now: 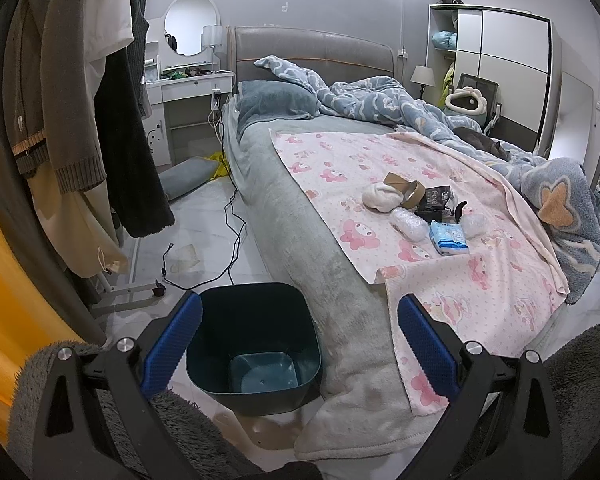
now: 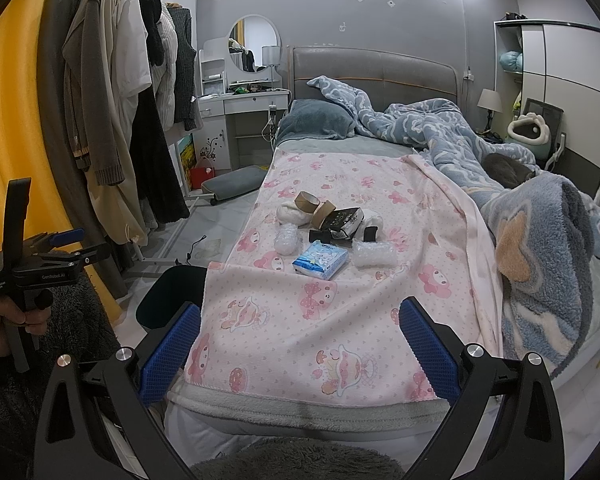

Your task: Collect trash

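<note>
A small heap of trash lies on the pink patterned blanket (image 2: 340, 184): a white wad (image 2: 290, 212), cardboard tape rolls (image 2: 316, 206), a black packet (image 2: 346, 220), two bubble-wrap lumps (image 2: 286, 240) (image 2: 372, 254) and a blue tissue pack (image 2: 320, 260). My right gripper (image 2: 300, 312) is open over the bed's foot, short of the heap, holding nothing. An empty dark teal bin (image 1: 254, 344) stands on the floor beside the bed. Above it my left gripper (image 1: 300, 302) is open and empty. The same heap shows in the left wrist view, with the tissue pack (image 1: 448, 238) nearest.
A rack of hanging clothes (image 1: 80, 100) stands on the left by a yellow curtain. Black cables (image 1: 232, 220) trail over the floor beside the bed. A grey cat (image 2: 508, 168) lies among the blue duvet (image 2: 440, 132) on the right. A floor cushion (image 1: 184, 176) lies near the dressing table (image 1: 192, 92).
</note>
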### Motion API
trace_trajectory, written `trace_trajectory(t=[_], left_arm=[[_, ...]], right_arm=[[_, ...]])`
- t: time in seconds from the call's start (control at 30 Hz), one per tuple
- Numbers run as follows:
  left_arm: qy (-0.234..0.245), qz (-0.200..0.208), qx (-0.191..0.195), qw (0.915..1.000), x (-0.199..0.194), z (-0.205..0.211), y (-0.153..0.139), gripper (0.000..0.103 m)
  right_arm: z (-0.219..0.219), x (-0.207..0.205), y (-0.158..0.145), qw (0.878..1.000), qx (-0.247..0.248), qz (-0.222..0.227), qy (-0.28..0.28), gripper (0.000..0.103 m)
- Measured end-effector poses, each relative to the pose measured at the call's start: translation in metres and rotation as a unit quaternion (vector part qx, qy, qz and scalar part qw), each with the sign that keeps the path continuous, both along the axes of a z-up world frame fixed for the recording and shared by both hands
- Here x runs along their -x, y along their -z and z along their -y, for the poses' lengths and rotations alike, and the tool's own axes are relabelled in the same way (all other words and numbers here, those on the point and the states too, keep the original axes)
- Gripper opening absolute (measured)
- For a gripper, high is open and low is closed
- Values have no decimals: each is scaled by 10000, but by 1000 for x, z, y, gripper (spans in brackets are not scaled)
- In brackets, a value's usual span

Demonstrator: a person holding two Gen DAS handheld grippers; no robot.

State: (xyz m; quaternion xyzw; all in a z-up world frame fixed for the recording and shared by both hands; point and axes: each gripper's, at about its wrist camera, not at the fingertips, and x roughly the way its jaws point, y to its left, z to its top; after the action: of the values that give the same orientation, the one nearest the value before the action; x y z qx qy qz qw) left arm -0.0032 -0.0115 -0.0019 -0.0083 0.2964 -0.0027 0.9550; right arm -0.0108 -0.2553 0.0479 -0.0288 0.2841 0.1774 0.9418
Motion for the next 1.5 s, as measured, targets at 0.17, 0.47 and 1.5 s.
trace_trajectory(t=[0.17,0.47,1.5], left_arm=[[0,-5,9,10000,1,1,0,100],[12,-8,33,10000,0,0,-1,100],[1443,-161,419,9885,-69,6,-25,100]], right_arm=[[0,0,0,10000,0,1,1,100],[0,-1,0,10000,4,0,-1,100],[-7,-119,26,9961,227,-342,784,100]])
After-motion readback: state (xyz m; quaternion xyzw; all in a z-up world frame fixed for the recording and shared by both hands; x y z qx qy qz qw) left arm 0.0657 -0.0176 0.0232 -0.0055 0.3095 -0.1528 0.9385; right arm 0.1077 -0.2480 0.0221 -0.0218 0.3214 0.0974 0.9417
